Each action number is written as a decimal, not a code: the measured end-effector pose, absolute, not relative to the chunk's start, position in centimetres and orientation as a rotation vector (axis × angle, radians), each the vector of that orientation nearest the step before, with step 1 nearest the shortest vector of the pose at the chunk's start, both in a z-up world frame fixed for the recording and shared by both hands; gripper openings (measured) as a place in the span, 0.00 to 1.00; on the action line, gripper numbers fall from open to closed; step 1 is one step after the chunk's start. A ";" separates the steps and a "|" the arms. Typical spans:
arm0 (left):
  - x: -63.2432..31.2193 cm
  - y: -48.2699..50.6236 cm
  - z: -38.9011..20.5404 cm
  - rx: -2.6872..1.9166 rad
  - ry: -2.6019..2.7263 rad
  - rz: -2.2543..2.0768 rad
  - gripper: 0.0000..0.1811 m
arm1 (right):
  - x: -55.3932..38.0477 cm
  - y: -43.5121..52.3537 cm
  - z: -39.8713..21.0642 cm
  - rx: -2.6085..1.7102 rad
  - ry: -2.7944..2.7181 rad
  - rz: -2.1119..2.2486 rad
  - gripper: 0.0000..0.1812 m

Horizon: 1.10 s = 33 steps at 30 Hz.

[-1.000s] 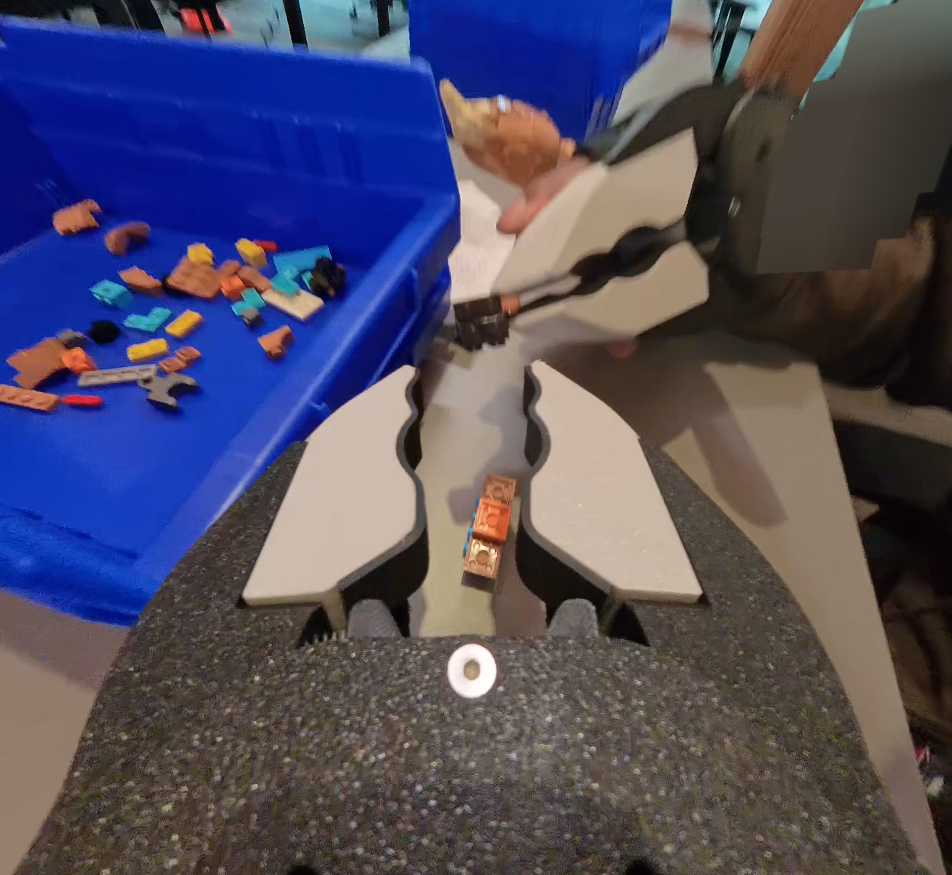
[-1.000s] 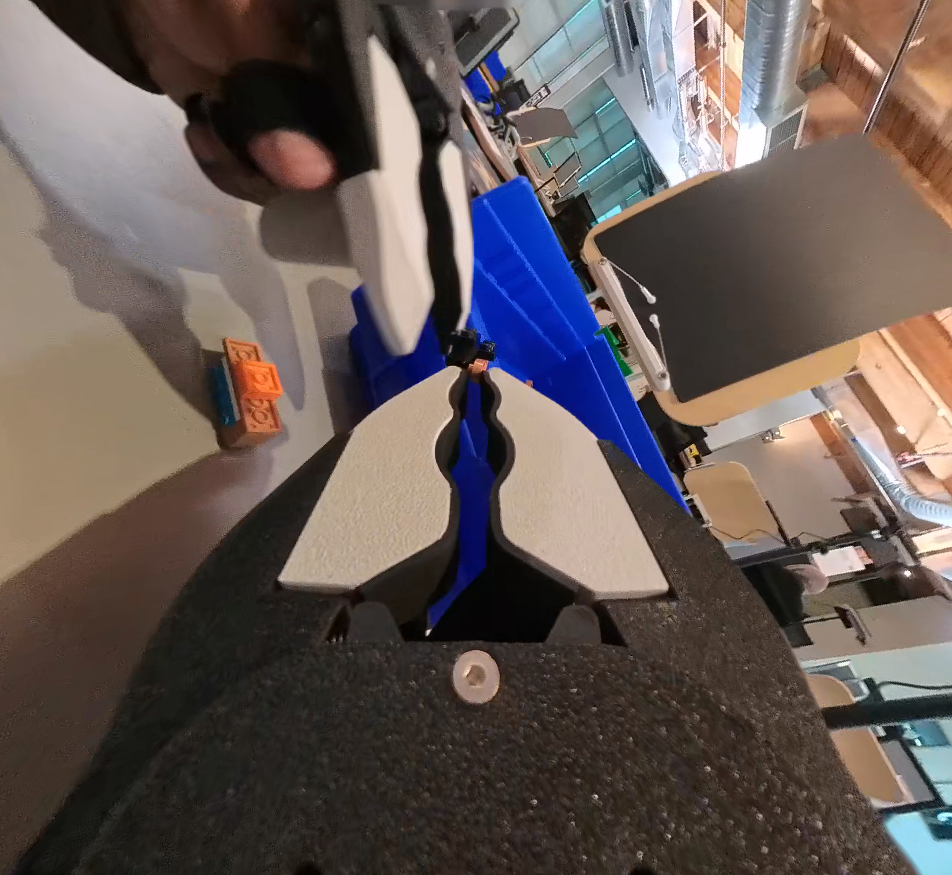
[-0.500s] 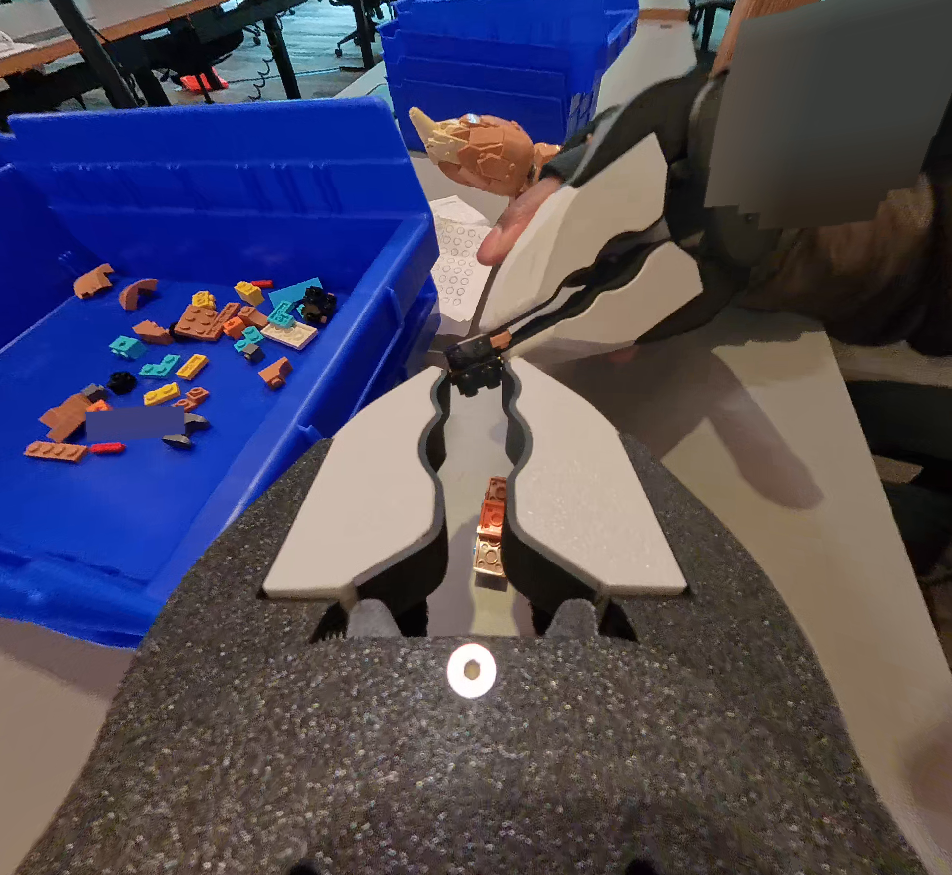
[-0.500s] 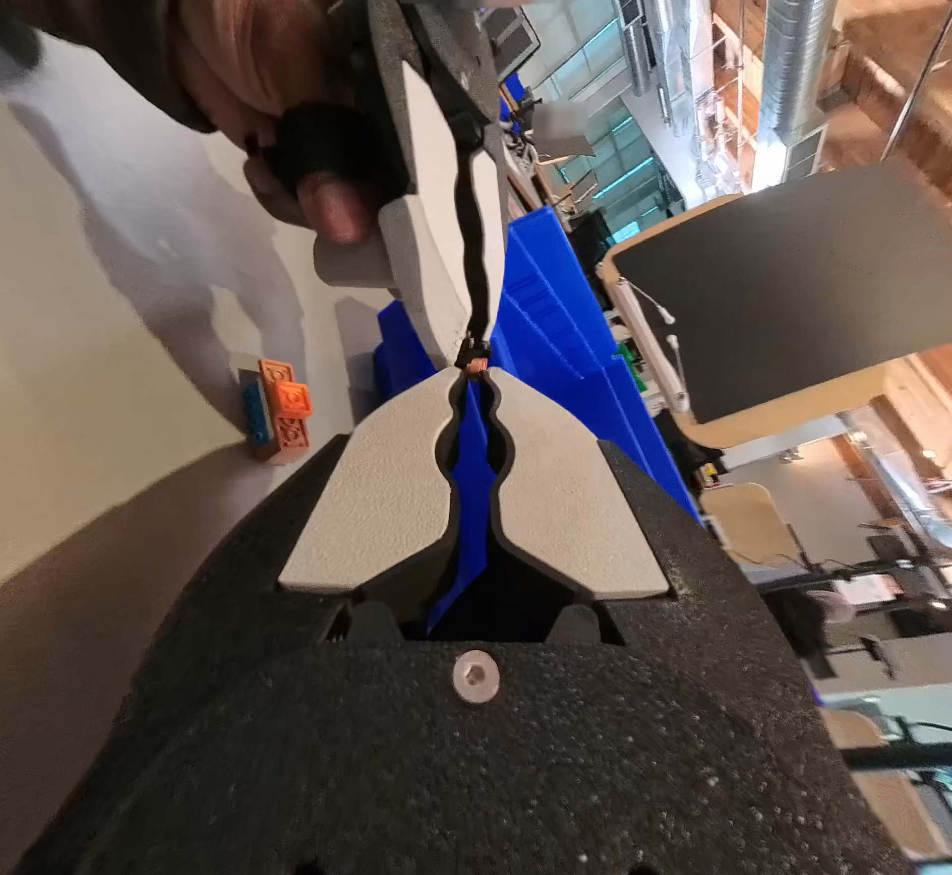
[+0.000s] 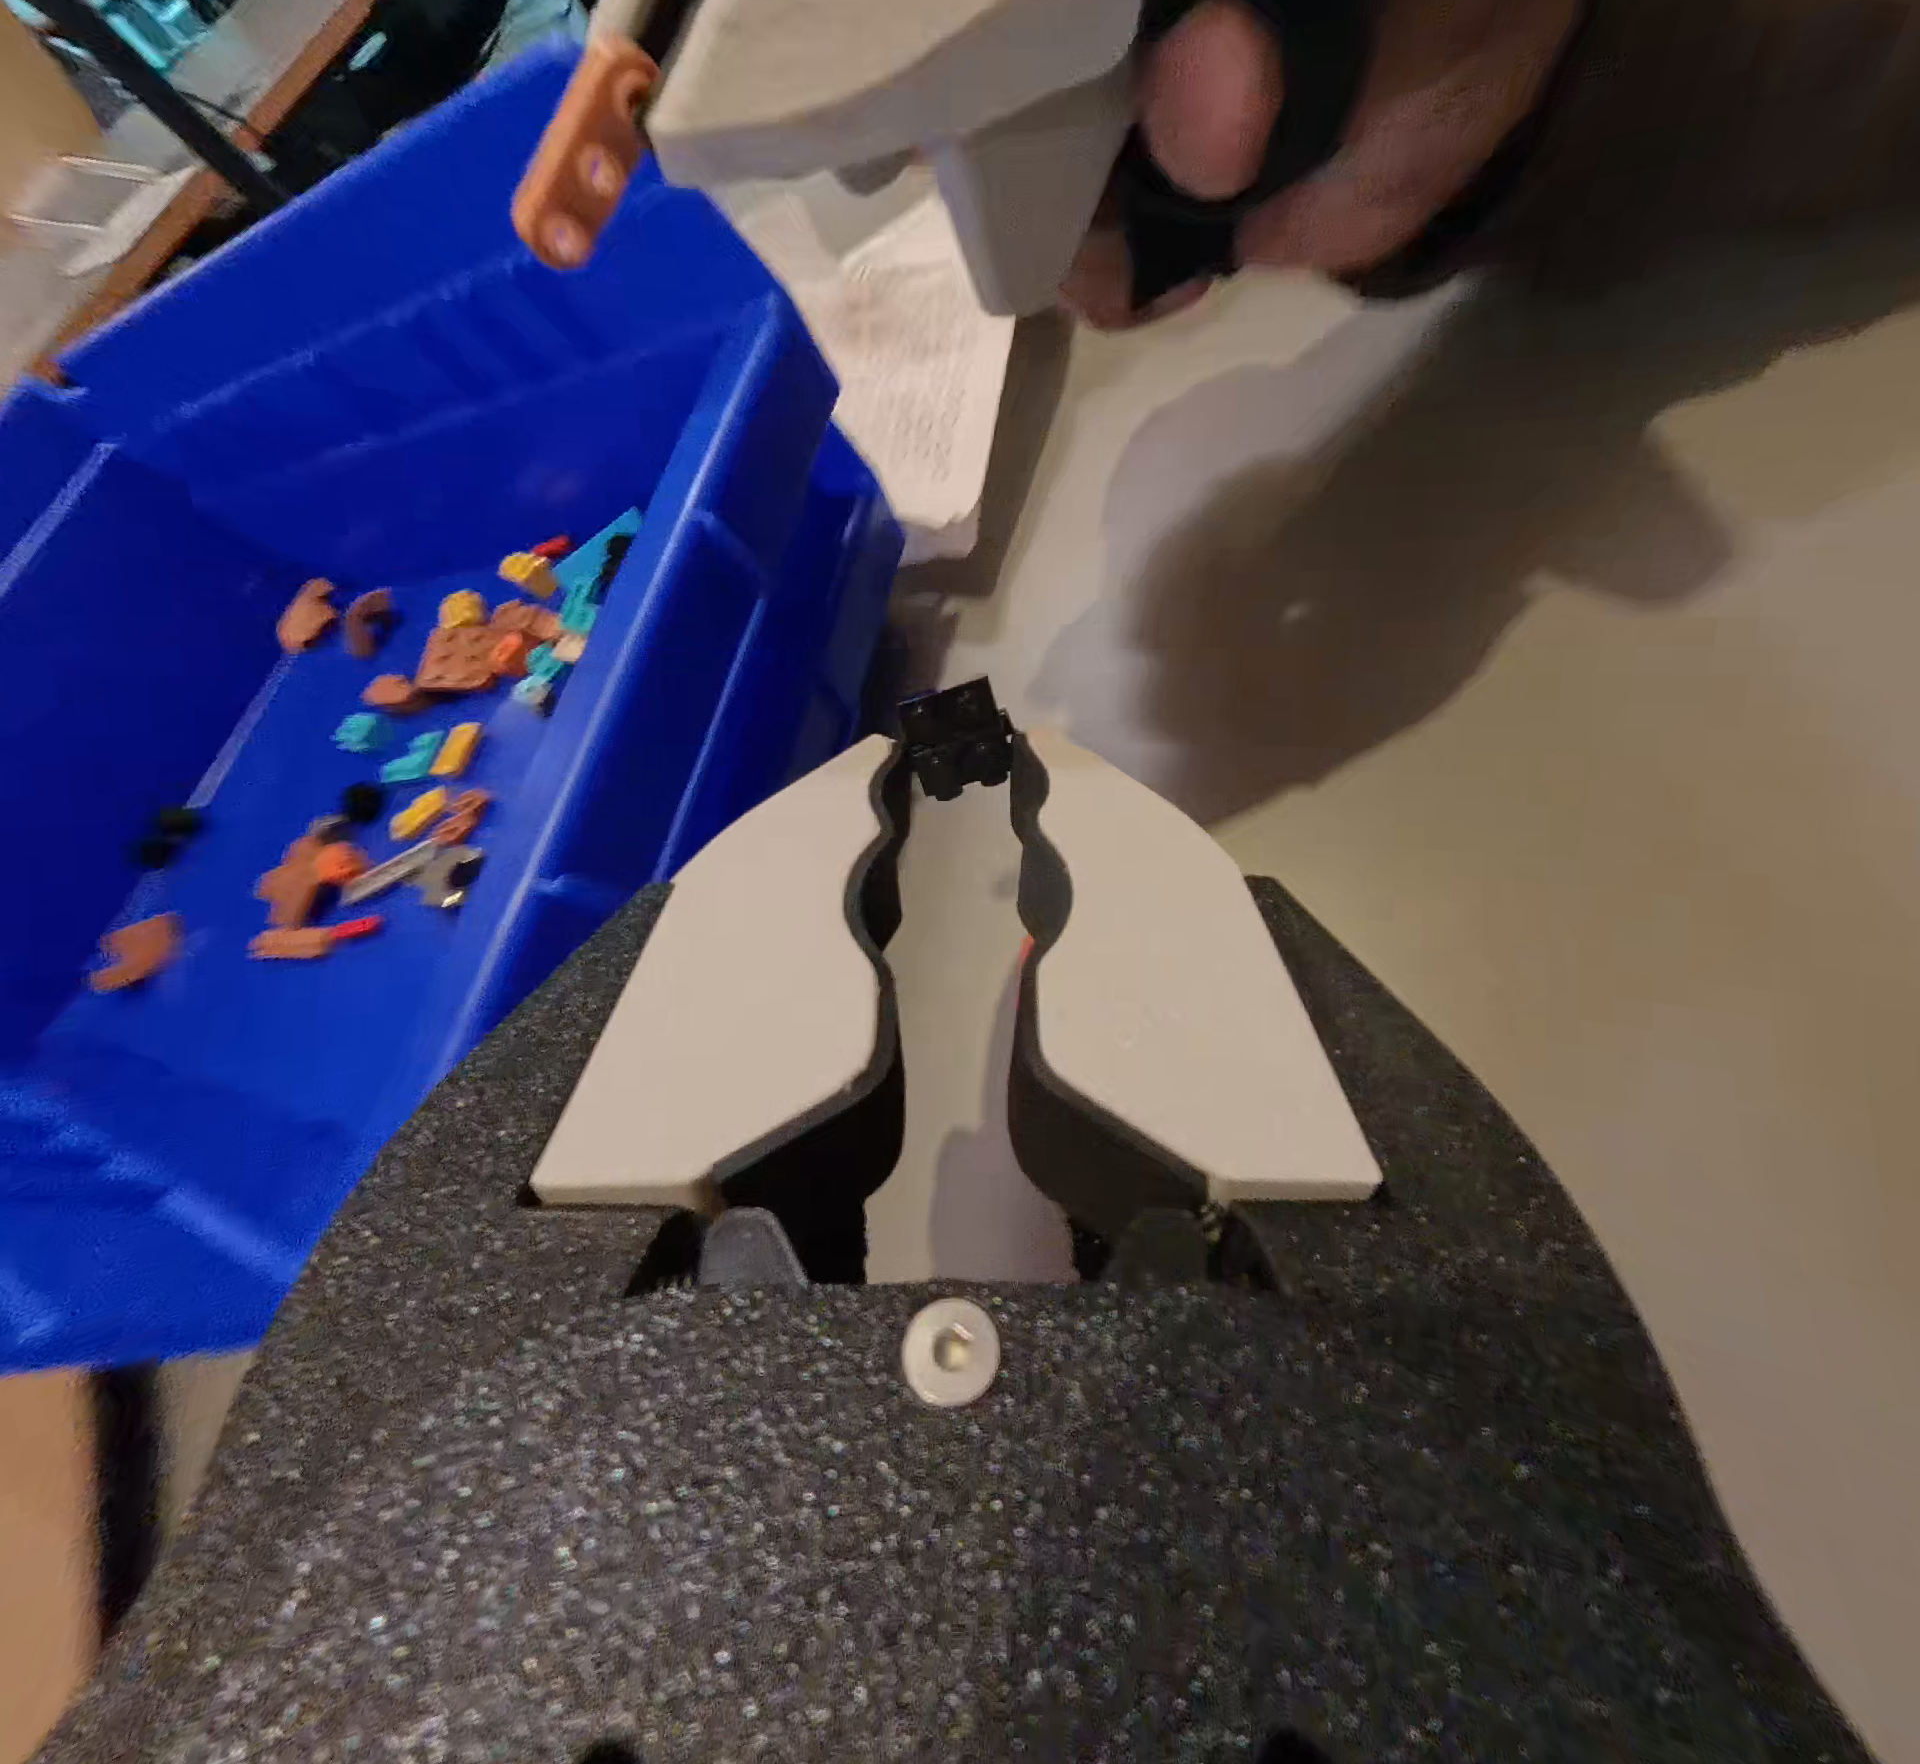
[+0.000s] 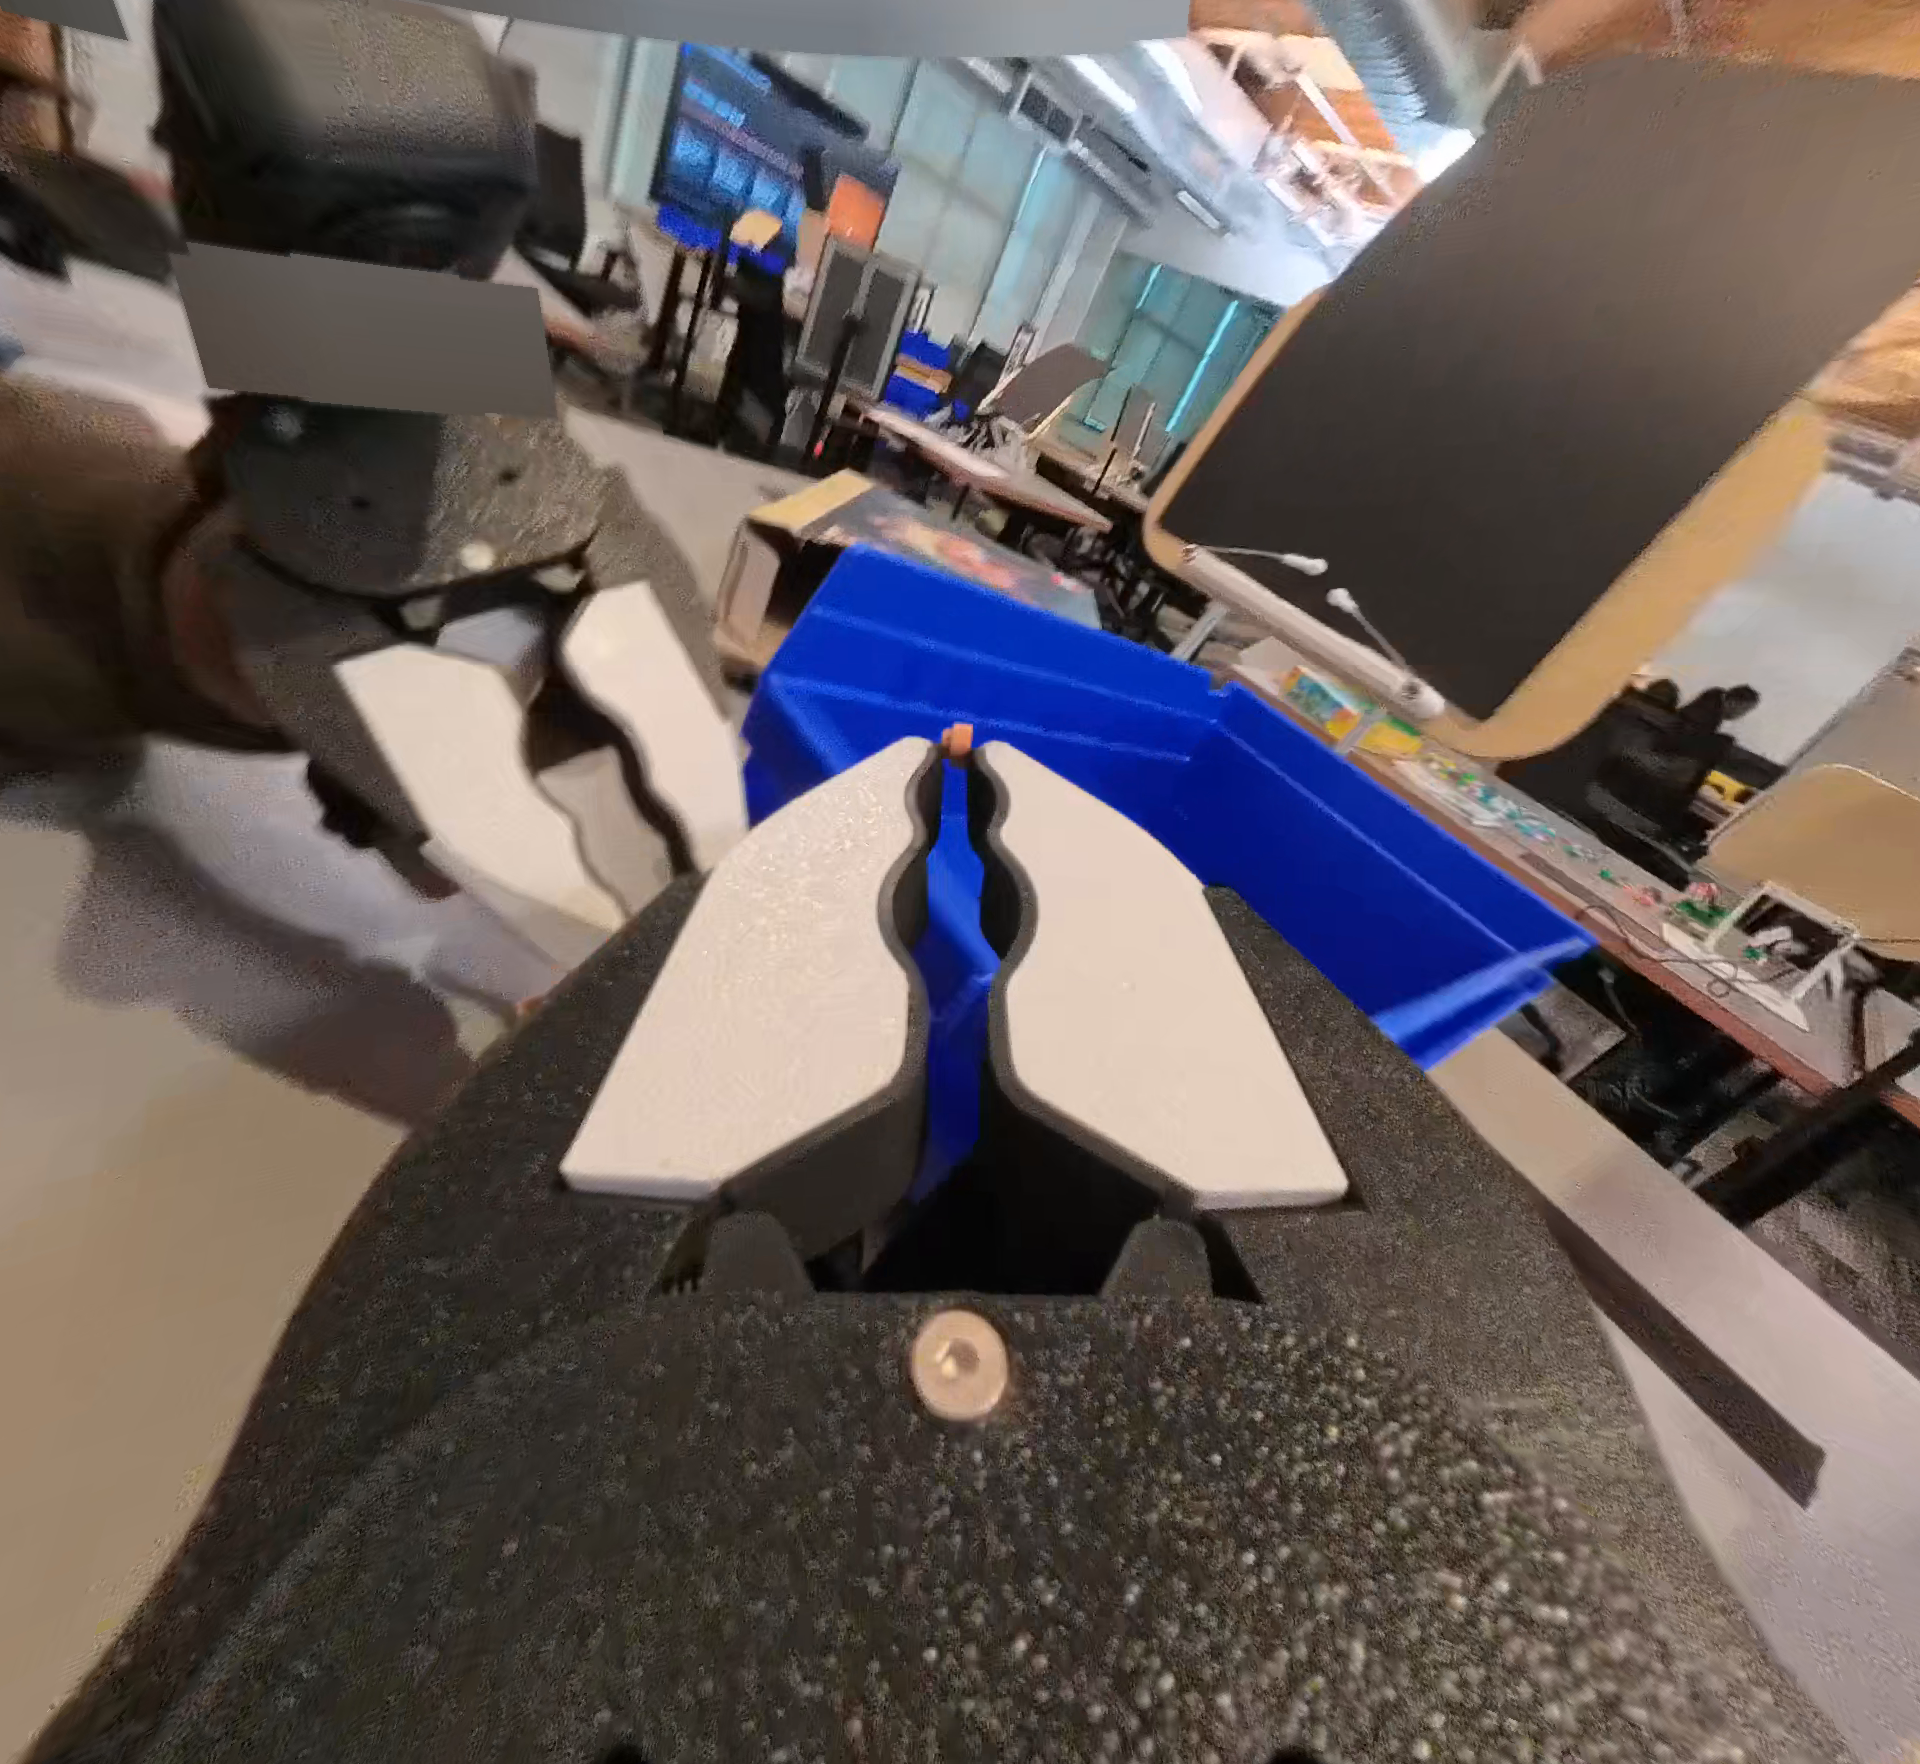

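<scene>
Above the pale bench [image 5: 1558, 883], the left claw [image 5: 954, 758] clamps a small black brick [image 5: 954, 746] at its tips, while the right claw [image 6: 957, 746] pinches a thin orange plate [image 5: 582, 156], seemingly lifted clear, over the blue bin [image 5: 665, 779] of loose bricks [image 5: 447, 675].

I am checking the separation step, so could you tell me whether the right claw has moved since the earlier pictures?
Yes. The right claw, holding an orange plate, has lifted up and left, away from the left claw, to above the blue bin.

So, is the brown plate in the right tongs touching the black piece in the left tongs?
Apart. Left wrist view: brown plate hangs high over the bin; black piece sits far below.
</scene>
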State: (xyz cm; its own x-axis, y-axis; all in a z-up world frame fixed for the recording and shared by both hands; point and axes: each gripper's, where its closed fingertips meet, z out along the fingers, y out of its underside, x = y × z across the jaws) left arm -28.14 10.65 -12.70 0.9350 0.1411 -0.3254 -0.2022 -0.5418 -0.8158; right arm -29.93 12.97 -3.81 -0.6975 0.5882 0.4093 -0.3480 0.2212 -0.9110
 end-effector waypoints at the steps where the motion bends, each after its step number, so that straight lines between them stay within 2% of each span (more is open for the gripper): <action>1: -27.8 11.1 -12.3 -2.067 0.008 0.370 0.10 | -30.0 13.6 -3.3 -0.236 -1.716 1.582 0.03; 8: -27.8 9.4 -5.9 -1.593 -0.190 -0.180 0.10 | -30.5 14.0 -2.9 -0.158 -1.590 1.319 0.03; 14: -27.1 8.0 -2.7 -1.317 -0.197 -0.482 0.10 | -31.3 13.8 -2.5 -0.175 -1.553 1.275 0.03; 26: -25.8 6.0 0.8 -1.136 -0.108 -0.561 0.10 | -32.4 10.7 0.6 -0.089 -1.449 1.117 0.03; 33: -26.5 5.0 1.6 -1.049 -0.132 -0.600 0.10 | -35.0 8.7 -0.8 -0.113 -1.579 1.072 0.03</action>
State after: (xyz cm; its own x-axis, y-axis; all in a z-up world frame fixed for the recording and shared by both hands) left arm -26.52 5.00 1.57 0.8335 -0.4018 0.3793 0.5237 0.3557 -0.7741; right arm -34.98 8.67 -0.78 -0.3301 0.5935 0.7340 -0.4635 0.5755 -0.6738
